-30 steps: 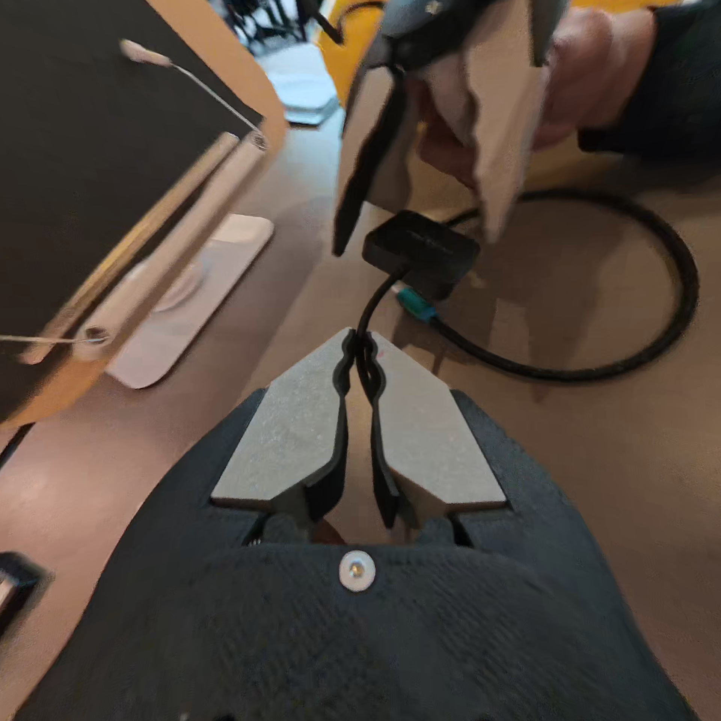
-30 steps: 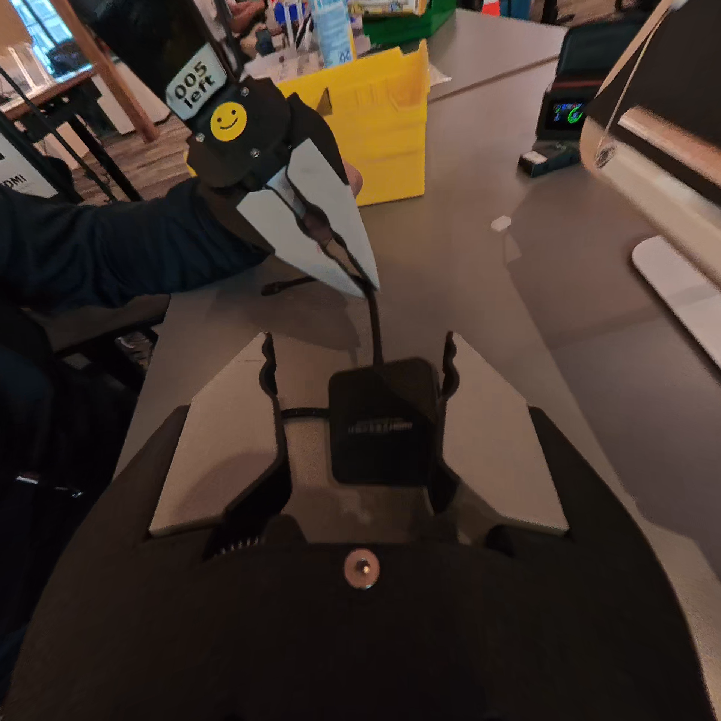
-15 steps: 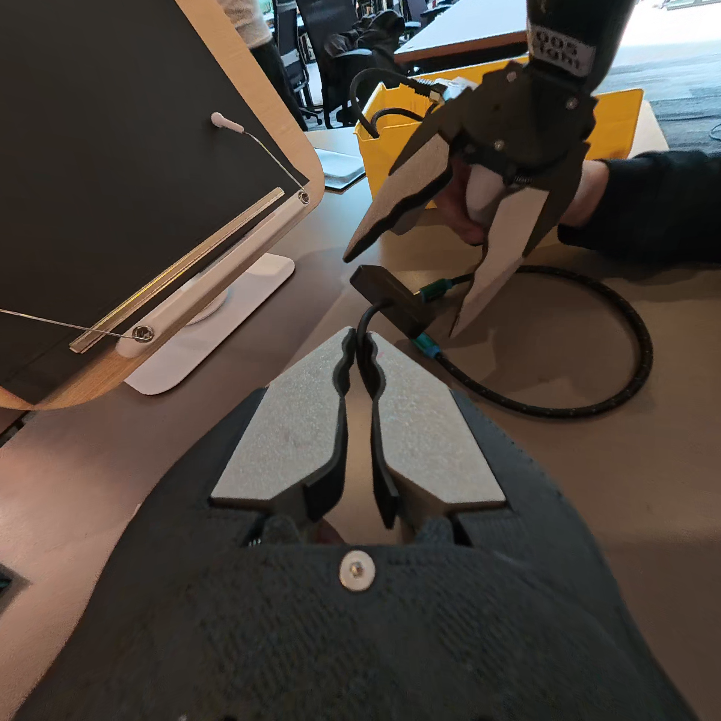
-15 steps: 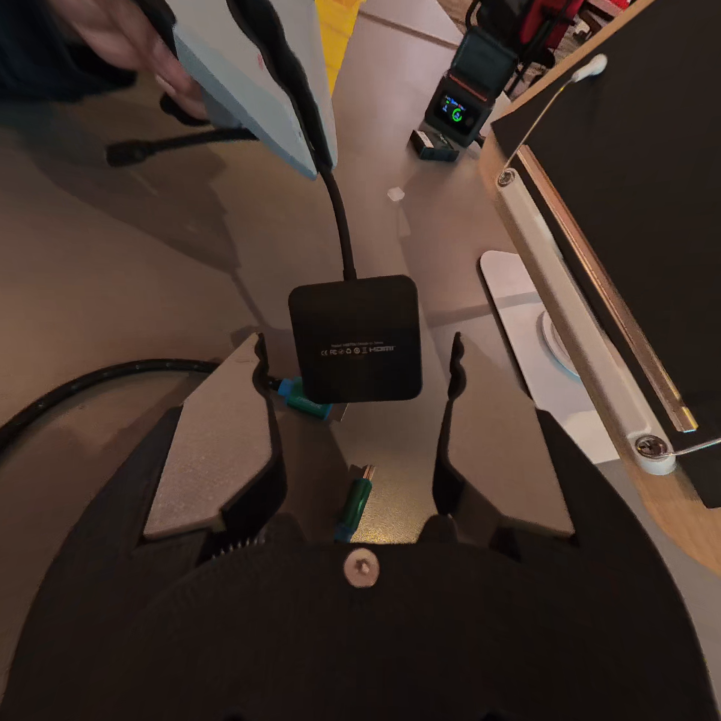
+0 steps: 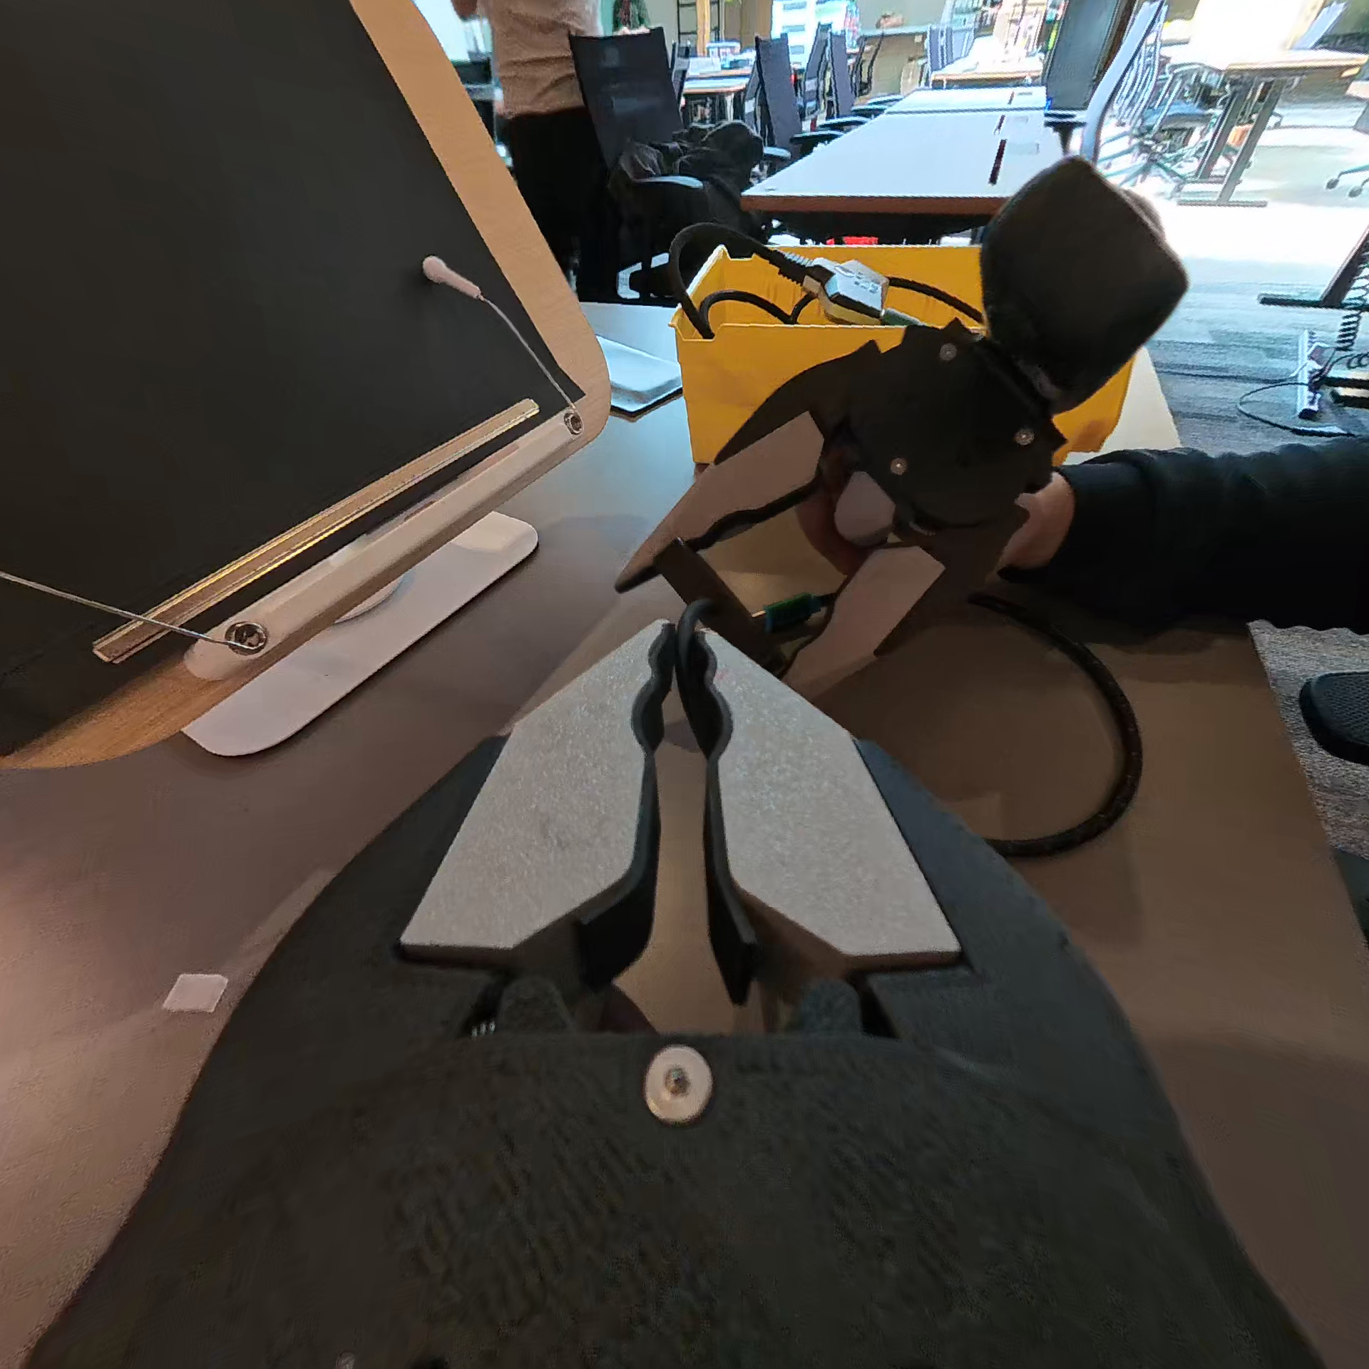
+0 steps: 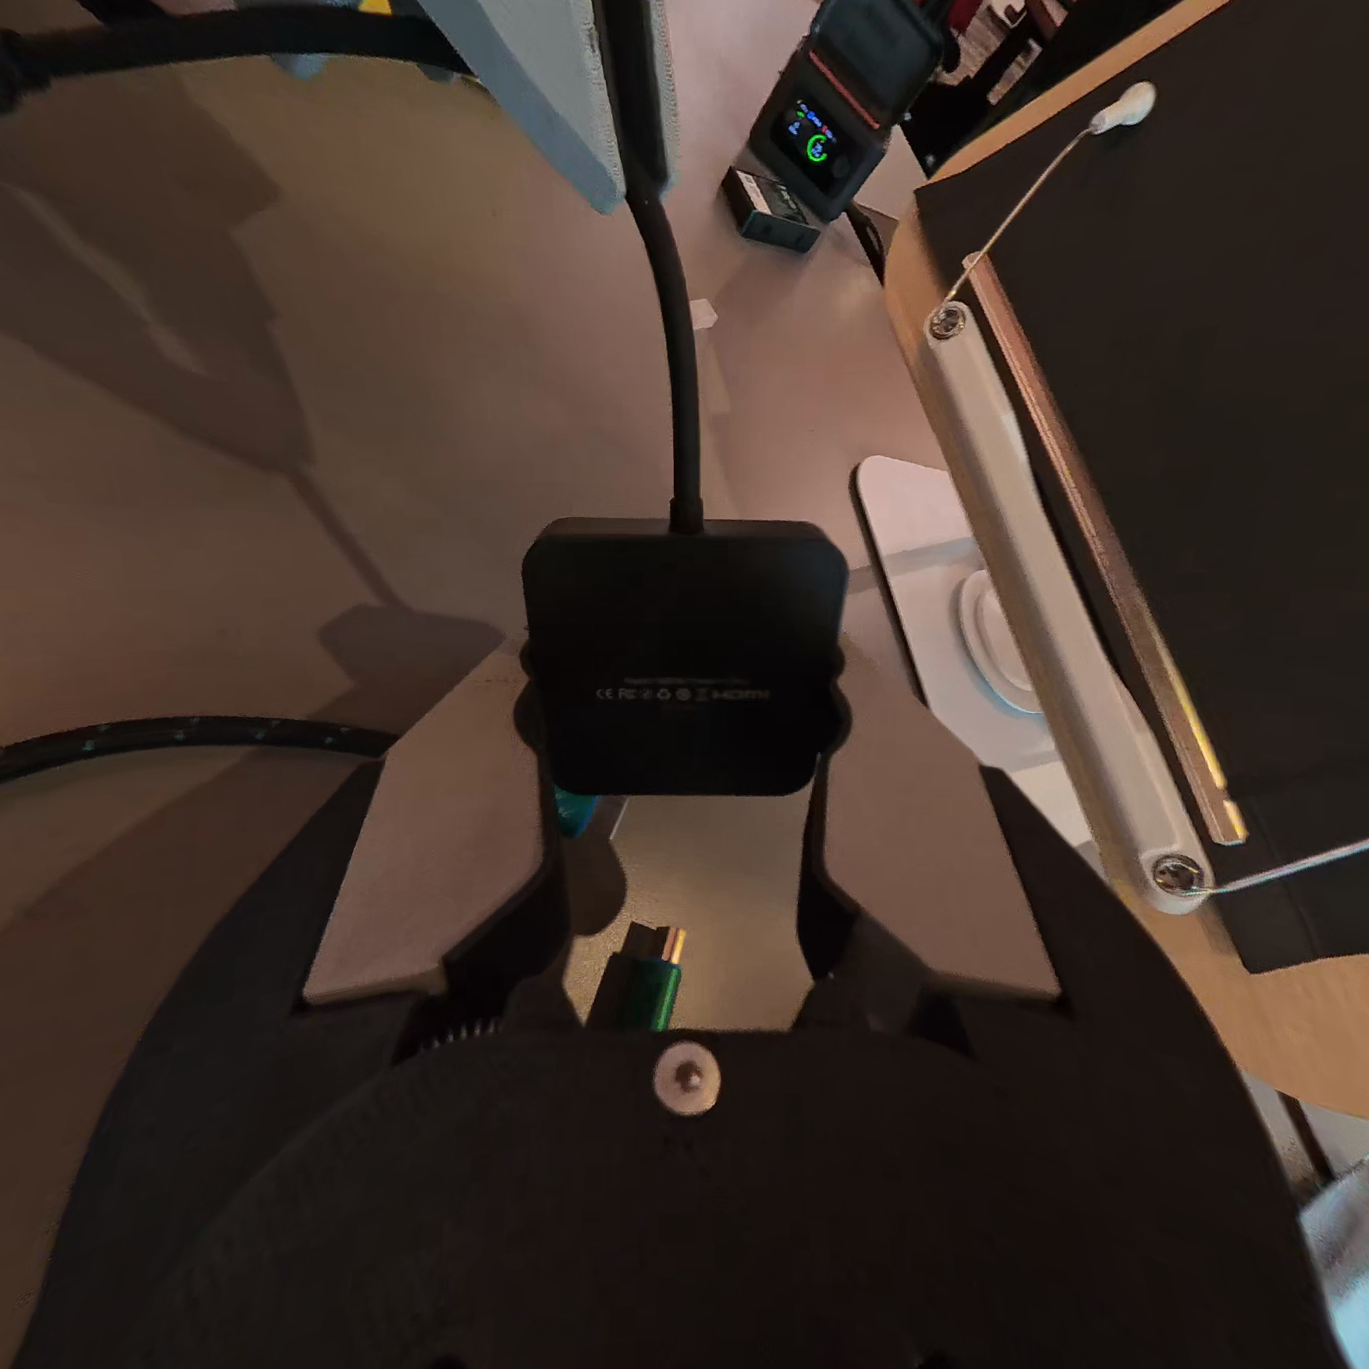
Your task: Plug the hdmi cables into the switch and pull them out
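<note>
The black square switch (image 6: 685,652) hangs from its thin black lead (image 6: 678,355). My left gripper (image 5: 685,655) is shut on that lead and shows at the top of the right wrist view (image 6: 578,96). My right gripper (image 6: 685,704) is shut on the switch, one fingertip on each side. In the left wrist view it (image 5: 748,607) holds the switch (image 5: 693,581) edge-on, just above the table. A green HDMI plug (image 6: 652,978) lies loose on the table between the right fingers. A teal plug (image 6: 574,811) peeks out under the switch's left corner; whether it is plugged in is hidden.
A black board on a wooden stand with a white base (image 5: 415,585) stands at the left. A yellow bin (image 5: 748,370) with cables stands behind. A thick braided cable (image 5: 1111,741) loops on the table at the right. A small device with a lit screen (image 6: 815,141) is beyond. The tips of one gripper are about 9 cm away from the tips of the other. The right tips stand about 9 cm off the green HDMI plug (image 6: 652,978). My left wrist view (image 5: 775,615) looks at it from another angle.
My right gripper was open with the switch between its fingers; it has closed onto the switch's sides. My left gripper has kept its hold on the lead.
</note>
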The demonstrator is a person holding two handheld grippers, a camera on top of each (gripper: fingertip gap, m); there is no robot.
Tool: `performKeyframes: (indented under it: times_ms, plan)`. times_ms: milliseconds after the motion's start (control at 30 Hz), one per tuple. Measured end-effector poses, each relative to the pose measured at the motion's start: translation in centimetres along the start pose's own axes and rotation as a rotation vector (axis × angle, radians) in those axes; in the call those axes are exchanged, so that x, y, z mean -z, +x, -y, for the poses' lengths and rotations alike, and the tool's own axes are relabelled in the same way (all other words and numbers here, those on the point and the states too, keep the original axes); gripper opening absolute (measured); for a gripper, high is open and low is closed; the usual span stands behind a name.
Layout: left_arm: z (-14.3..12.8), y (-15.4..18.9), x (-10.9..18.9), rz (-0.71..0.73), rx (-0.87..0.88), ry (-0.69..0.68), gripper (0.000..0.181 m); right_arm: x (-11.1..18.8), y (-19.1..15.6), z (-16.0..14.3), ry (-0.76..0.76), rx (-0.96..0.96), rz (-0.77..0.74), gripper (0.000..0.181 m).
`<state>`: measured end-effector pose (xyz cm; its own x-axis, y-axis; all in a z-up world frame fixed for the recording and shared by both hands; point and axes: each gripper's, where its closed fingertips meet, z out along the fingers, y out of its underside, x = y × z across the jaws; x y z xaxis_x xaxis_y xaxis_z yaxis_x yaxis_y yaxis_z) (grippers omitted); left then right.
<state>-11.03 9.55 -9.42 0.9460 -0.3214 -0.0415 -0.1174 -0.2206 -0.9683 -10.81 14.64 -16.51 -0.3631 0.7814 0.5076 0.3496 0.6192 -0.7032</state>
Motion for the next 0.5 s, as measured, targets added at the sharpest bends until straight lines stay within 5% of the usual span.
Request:
performKeyframes:
  times_ms: [167, 333, 500]
  plan:
    - [-1.3, -0.8, 0.3, 0.007, -0.003, -0.066, 0.003, 0.2, -0.2, -0.2, -0.023, -0.024, 0.045, 0.072]
    - [-2.6, -2.2, 1.2, 0.109, -0.144, -0.190, 0.055, 0.2, -1.4, -1.1, -0.044, -0.104, 0.176, 0.071]
    - [-4.1, 0.1, -0.5, 0.113, -0.370, -0.284, 0.058, 0.3, -1.9, -1.8, -0.047, -0.222, 0.282, 0.071]
